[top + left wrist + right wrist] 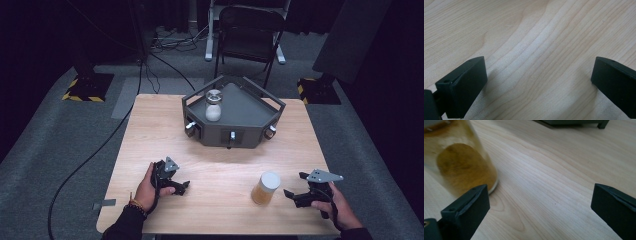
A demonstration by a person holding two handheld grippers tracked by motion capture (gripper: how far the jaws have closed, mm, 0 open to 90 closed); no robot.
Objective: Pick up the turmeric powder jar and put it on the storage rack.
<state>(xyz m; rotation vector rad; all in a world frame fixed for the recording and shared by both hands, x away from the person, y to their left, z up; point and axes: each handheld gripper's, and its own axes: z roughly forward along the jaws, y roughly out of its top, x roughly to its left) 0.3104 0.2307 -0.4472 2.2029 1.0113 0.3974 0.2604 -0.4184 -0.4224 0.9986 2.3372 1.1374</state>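
The amber jar [265,188] stands just left of the right gripper [295,192], whose jaws gape empty.

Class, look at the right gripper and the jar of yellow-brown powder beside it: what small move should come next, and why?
Probably slide the right gripper sideways toward the clear jar of yellow-brown powder with a white lid until the jar stands between its jaws. They are wide open, with only the light wooden table between them. In the right gripper view the jar stands outside one jaw, upright and untouched.
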